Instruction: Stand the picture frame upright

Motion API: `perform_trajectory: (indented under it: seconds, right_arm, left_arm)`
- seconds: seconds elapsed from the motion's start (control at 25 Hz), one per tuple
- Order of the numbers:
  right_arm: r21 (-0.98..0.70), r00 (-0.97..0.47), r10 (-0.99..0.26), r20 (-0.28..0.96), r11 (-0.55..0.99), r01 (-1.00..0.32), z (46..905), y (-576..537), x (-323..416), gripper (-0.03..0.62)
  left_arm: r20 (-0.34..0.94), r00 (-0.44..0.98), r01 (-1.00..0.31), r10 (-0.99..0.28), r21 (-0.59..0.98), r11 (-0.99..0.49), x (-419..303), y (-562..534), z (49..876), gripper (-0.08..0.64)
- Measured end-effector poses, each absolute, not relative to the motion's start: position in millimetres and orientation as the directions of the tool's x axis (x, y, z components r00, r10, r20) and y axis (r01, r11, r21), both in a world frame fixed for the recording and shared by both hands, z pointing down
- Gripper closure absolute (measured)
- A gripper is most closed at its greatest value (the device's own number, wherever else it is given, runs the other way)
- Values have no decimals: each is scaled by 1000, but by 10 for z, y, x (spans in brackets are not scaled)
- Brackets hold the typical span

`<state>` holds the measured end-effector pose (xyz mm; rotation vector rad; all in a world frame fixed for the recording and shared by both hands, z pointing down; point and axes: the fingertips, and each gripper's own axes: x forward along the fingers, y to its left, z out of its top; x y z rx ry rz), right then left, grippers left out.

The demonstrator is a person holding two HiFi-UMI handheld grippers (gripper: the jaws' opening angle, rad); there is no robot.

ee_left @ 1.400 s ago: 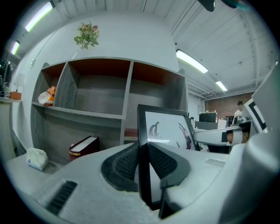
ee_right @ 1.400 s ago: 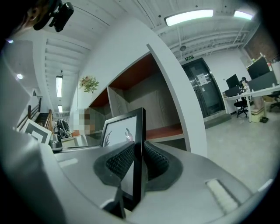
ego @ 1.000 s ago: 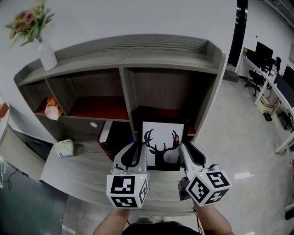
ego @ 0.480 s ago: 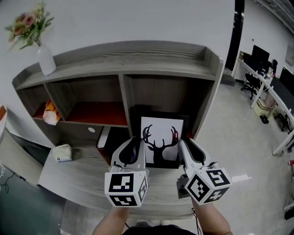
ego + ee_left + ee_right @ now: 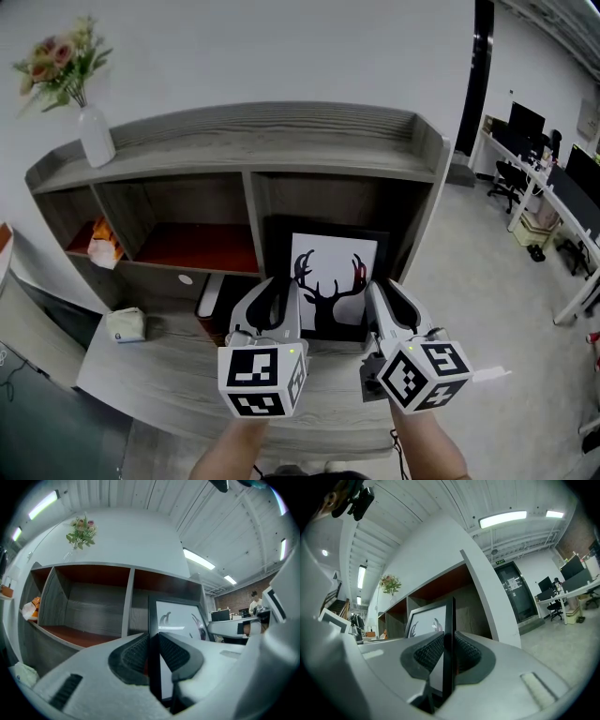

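Note:
A black picture frame (image 5: 330, 277) with a deer silhouette on white stands nearly upright in front of the right compartment of the grey shelf unit (image 5: 253, 145). My left gripper (image 5: 284, 305) is shut on the frame's left edge (image 5: 153, 634), and the right gripper (image 5: 379, 305) is shut on its right edge (image 5: 448, 644). Both point level towards the shelf. In each gripper view the black edge sits pinched between the ribbed pads. The frame's bottom edge is hidden behind the grippers.
A white vase with flowers (image 5: 92, 127) stands on the shelf top at the left. An orange and white item (image 5: 101, 246) lies in the left compartment. A small pale box (image 5: 125, 324) rests on the desk surface (image 5: 169, 375). Office desks and chairs (image 5: 534, 178) stand at the far right.
Both grippers have risen with the frame between them. The frame now sits higher against the right compartment and looks more upright than a second ago.

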<state>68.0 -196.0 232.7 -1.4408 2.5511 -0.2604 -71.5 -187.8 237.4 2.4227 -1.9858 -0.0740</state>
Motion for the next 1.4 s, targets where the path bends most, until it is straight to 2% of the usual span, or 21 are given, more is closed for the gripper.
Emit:
perform_trajectory:
  seconds: [1.4]
  right_arm:
    - [-225,-410,-894,-183,444,-867,2032,-2621,747,525]
  left_arm:
    - [-119,148,-986,-982,54,-155,-664,-2512,2138,500]
